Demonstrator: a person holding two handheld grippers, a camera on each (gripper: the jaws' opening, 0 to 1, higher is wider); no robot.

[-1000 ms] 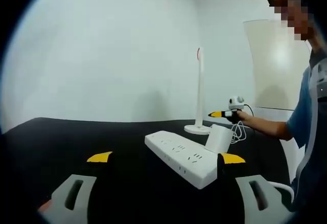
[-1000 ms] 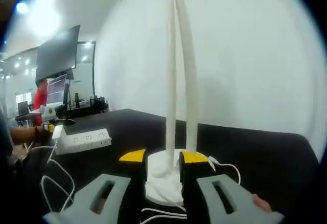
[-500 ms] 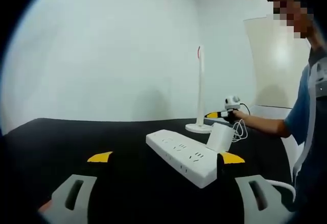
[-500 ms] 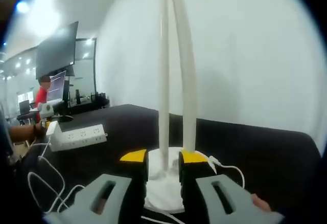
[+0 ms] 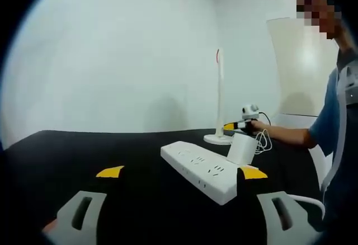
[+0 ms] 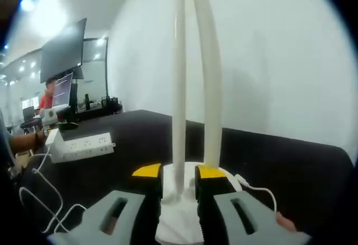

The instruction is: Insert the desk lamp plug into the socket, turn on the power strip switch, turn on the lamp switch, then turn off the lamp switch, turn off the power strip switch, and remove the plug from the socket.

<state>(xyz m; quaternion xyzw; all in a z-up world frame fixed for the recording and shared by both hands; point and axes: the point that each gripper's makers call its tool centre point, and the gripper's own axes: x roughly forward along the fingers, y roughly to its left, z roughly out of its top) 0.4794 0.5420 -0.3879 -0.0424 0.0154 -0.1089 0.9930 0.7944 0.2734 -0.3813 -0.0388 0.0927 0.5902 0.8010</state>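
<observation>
Lamp point(image 6: 193, 88): thin white stalk on round flat base; prob light, top-heavy, tips easy, so I'd press the base switch softly, not grab the stalk. It's on black table point(image 5: 84, 155), base just past R gripper point(image 6: 172, 173), jaws nearly closed, holding nothing. White plug point(image 5: 240, 149) sits in power strip point(image 5: 198, 169); rigid, take by its sides. L gripper point(image 5: 182, 172) wide open, empty.

One desk lamp point(image 6: 193, 88), one power strip point(image 5: 200, 170), one plug point(image 5: 241, 149).
</observation>
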